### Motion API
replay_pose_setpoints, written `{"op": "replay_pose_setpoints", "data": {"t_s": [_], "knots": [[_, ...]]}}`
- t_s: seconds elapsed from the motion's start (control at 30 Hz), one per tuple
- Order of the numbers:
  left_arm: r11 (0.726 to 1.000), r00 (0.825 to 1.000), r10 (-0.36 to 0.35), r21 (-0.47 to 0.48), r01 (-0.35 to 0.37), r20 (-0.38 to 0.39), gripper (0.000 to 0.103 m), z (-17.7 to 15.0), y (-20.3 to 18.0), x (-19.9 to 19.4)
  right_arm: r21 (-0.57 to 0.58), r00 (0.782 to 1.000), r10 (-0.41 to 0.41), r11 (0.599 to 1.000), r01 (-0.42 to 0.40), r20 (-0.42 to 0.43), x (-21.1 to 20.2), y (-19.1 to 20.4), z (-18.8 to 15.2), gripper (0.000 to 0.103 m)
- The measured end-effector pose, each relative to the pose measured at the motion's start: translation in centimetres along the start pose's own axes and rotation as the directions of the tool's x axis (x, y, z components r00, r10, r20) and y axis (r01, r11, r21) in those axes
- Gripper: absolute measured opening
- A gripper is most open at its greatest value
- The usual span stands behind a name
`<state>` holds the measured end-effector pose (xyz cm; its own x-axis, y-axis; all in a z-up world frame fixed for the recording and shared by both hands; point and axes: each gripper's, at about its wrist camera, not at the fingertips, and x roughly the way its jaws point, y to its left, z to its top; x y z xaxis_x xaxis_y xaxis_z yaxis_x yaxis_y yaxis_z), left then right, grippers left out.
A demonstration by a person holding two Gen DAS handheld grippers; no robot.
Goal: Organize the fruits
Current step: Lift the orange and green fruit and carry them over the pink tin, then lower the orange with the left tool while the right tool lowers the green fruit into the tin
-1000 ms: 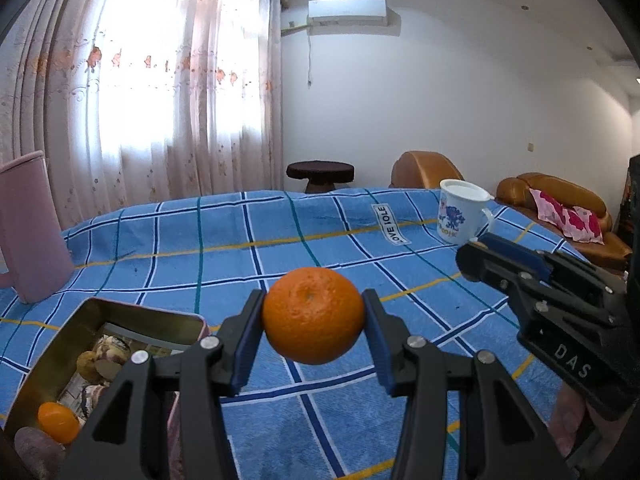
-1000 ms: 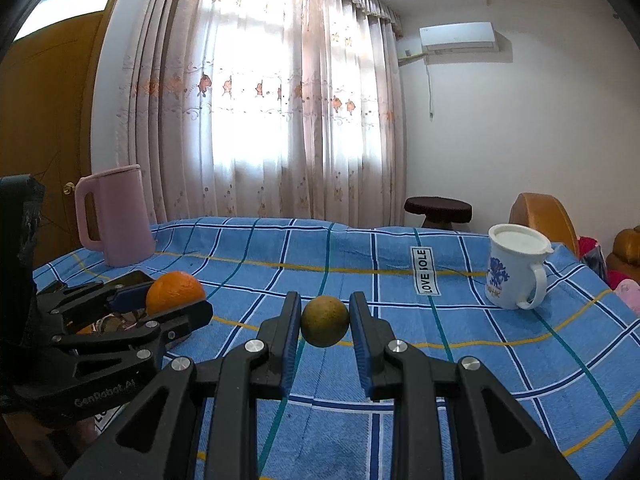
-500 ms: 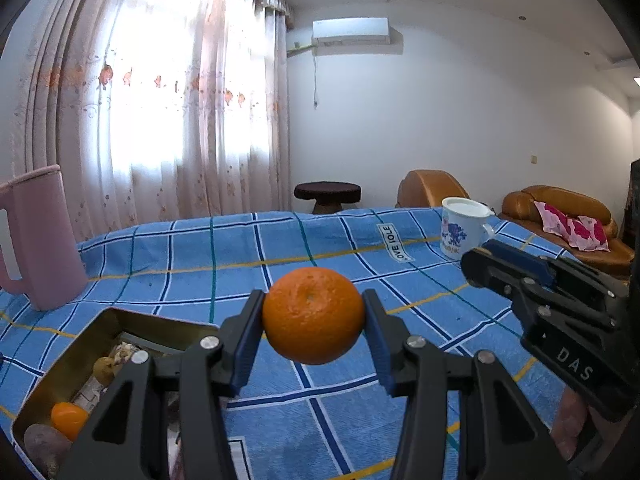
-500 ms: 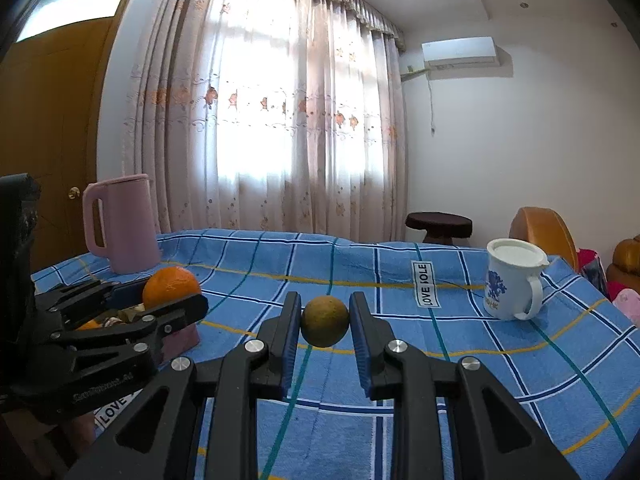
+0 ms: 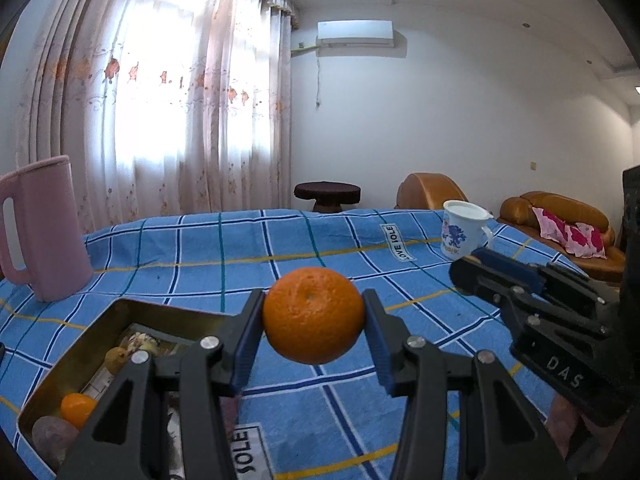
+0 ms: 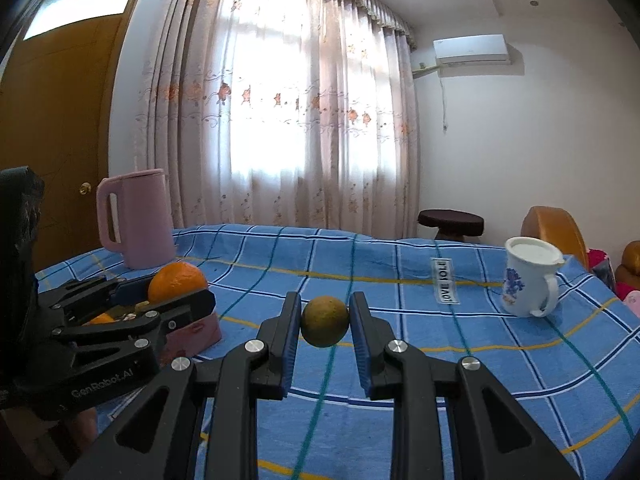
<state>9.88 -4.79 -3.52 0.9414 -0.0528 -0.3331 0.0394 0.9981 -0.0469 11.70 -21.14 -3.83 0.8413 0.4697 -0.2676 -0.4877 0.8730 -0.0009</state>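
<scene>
Holding both fruits up off the blue checked cloth (image 5: 200, 248), we had the left gripper (image 5: 313, 320) clamped on the orange (image 5: 314, 320) (right beside the tin box (image 5: 120, 312)). Our right gripper (image 6: 325, 321) pinched the small greenish fruit (image 6: 325, 321), mug (image 6: 530, 280) off to its right.

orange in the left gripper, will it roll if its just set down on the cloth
Probably yes: the orange is round and the blue cloth looks flat and lipless. Its dimpled rind likely grips well in the left gripper. The walled metal tin should contain it better.
</scene>
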Motion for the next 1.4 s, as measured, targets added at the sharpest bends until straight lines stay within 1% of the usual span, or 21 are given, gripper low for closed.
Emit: {"op": "replay_pose_setpoints", "data": {"t_s": [0.23,0.37,0.53,0.73,0.97,1.07,1.17,1.23,1.3,1.4], "knots": [[0.998,1.000,0.021,-0.057,-0.022,-0.020,0.050,0.2,3.7,-1.5,0.004,0.995,0.094,0.996,-0.094,-0.030,1.3,3.1,0.4,0.026],[0.995,0.998,0.056,-0.085,-0.060,-0.041,0.050,0.3,6.5,-2.6,-0.015,0.987,0.155,0.988,-0.156,-0.047,2.1,5.8,0.6,0.026],[0.986,0.992,0.109,-0.121,-0.117,-0.069,0.050,0.2,10.0,-3.6,-0.027,0.968,0.238,0.970,-0.241,-0.081,3.5,9.3,1.2,0.026],[0.974,0.982,0.150,-0.154,-0.166,-0.110,0.050,-0.3,13.3,-4.3,-0.051,0.944,0.308,0.948,-0.316,-0.116,4.6,13.0,1.4,0.026],[0.966,0.972,0.169,-0.170,-0.196,-0.161,0.050,-1.8,15.2,-4.4,-0.098,0.923,0.337,0.928,-0.359,-0.185,5.8,16.4,0.4,0.026],[0.963,0.970,0.175,-0.176,-0.205,-0.172,0.050,-2.2,15.8,-4.4,-0.106,0.916,0.337,0.925,-0.366,-0.219,6.3,17.1,-0.2,0.027],[0.961,0.969,0.173,-0.185,-0.206,-0.177,0.050,-2.4,16.2,-4.4,-0.108,0.911,0.344,0.921,-0.375,-0.228,6.3,17.3,-0.2,0.026],[0.960,0.968,0.175,-0.185,-0.208,-0.181,0.050,-2.5,16.4,-4.4,-0.117,0.905,0.341,0.918,-0.378,-0.254,6.5,17.6,-0.3,0.027],[0.960,0.966,0.174,-0.185,-0.209,-0.190,0.050,-2.6,16.4,-4.3,-0.127,0.904,0.332,0.918,-0.375,-0.268,6.8,17.9,-0.4,0.027],[0.961,0.964,0.170,-0.184,-0.208,-0.202,0.050,-2.8,16.4,-4.1,-0.122,0.896,0.329,0.918,-0.378,-0.299,7.4,18.1,-0.4,0.027]]}}
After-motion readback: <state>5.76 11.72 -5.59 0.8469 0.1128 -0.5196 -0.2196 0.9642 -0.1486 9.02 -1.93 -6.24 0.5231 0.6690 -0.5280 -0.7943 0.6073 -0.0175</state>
